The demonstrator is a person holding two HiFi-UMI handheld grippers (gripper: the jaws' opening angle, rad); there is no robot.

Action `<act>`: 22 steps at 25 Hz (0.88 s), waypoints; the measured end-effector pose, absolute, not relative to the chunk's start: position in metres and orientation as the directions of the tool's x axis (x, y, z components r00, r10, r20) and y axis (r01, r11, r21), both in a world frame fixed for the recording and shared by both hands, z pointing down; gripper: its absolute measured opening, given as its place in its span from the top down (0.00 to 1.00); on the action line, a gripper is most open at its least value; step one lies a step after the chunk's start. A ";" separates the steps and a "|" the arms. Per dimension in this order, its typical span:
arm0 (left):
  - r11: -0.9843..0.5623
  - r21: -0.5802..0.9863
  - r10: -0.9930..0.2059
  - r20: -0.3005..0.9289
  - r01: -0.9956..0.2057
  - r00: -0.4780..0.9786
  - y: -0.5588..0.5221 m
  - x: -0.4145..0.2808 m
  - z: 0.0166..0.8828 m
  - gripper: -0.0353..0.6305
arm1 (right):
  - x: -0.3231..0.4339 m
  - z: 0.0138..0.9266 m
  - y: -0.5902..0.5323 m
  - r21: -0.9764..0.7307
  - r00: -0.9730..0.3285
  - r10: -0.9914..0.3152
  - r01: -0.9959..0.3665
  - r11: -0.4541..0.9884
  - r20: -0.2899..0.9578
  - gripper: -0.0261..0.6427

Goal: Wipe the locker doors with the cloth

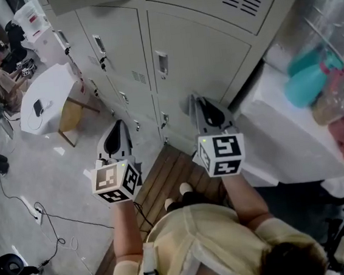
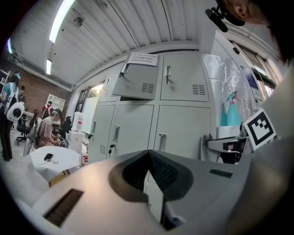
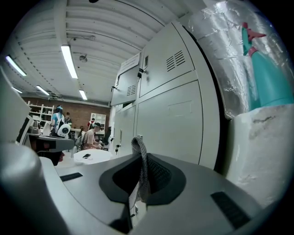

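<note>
Left gripper (image 1: pixel 118 128) hangs in front of the grey locker doors (image 1: pixel 203 57), and I read its jaws as drawn together with nothing between them. To its right, the right gripper (image 1: pixel 204 107) is clamped on the grey cloth (image 3: pixel 139 160), a fold of which stands up between the jaws near the lower doors; I cannot tell whether it touches them. Farther right, a teal spray bottle (image 1: pixel 309 79) lies on a white-covered table (image 1: pixel 282 140).

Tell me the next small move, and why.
Probably ease the right gripper forward until the cloth meets the locker door ahead. The cloth is already pinched in its shut jaws, but it seems to hang short of the door, so no wiping can start yet.
</note>
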State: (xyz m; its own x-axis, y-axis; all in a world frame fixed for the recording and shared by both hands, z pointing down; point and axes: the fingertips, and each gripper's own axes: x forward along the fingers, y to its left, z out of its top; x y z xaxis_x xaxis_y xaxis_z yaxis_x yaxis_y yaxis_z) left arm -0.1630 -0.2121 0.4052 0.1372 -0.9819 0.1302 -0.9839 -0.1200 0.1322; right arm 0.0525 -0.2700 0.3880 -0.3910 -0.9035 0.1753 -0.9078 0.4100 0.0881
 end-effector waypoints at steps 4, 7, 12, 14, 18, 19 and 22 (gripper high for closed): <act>-0.102 0.142 -0.985 0.122 -0.985 0.120 -0.208 -0.169 0.403 0.94 | 0.046 0.390 -0.268 0.081 -0.416 -0.890 -0.896 0.436 0.185 0.93; -0.087 0.153 -0.989 0.109 -0.984 0.104 -0.204 -0.174 0.401 0.94 | 0.042 0.391 -0.266 0.067 -0.431 -0.882 -0.890 0.450 0.189 0.93; -0.073 0.159 -0.990 0.108 -0.985 0.091 -0.199 -0.178 0.399 0.94 | 0.038 0.387 -0.265 0.064 -0.447 -0.876 -0.883 0.464 0.181 0.93; -0.069 0.159 -0.990 0.111 -0.985 0.087 -0.198 -0.180 0.400 0.94 | 0.036 0.387 -0.265 0.058 -0.452 -0.874 -0.882 0.468 0.180 0.93; -0.056 0.164 -0.991 0.113 -0.985 0.075 -0.196 -0.185 0.401 0.94 | 0.032 0.387 -0.265 0.048 -0.468 -0.865 -0.874 0.483 0.181 0.93; -0.052 0.167 -0.991 0.115 -0.985 0.072 -0.195 -0.186 0.402 0.94 | 0.031 0.388 -0.265 0.046 -0.472 -0.863 -0.872 0.487 0.183 0.93; -0.044 0.172 -0.991 0.119 -0.984 0.065 -0.194 -0.188 0.403 0.94 | 0.029 0.389 -0.266 0.042 -0.480 -0.857 -0.868 0.496 0.189 0.93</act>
State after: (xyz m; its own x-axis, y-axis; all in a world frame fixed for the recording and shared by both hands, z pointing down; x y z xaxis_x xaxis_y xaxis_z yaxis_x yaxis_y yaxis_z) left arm -0.1878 -0.1938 0.4030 0.0648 -0.9908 0.1192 -0.9841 -0.0437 0.1722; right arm 0.0288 -0.2655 0.3889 -0.4802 -0.8566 0.1888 -0.8676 0.4955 0.0415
